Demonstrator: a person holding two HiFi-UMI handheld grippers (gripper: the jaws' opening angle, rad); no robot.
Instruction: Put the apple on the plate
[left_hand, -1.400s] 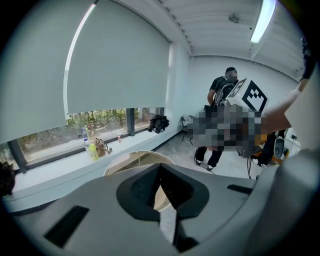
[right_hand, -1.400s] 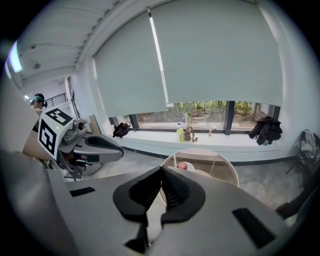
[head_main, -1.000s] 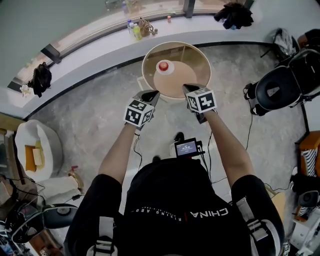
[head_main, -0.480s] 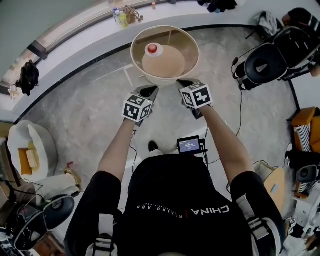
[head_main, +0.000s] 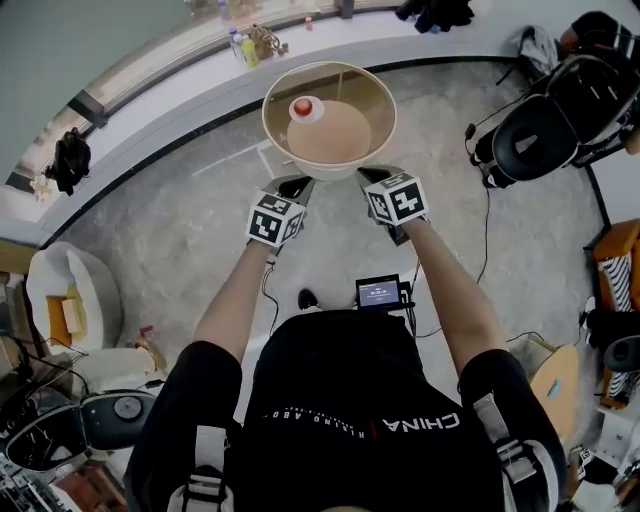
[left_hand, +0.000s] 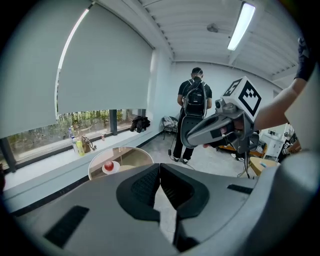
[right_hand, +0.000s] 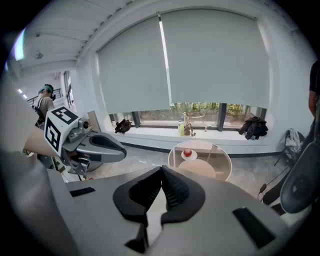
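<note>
Apple (head_main: 301, 106) sat on plate (head_main: 316, 113), round counter (head_main: 268, 130): placement judged complete. Left gripper (left_hand: 160, 172), right gripper (right_hand: 161, 174) both closed, empty, near counter edge.

We have drawn back a little from the table (head_main: 384, 95). A second ago the tips of the left gripper (head_main: 298, 184) and right gripper (head_main: 372, 176) overlapped its near rim — now they sit just short of that rim. In the head view the table, the apple (head_main: 301, 106) on its plate (head_main: 316, 113) and the chair (head_main: 535, 140) have all slid toward 11 o'clock.
</note>
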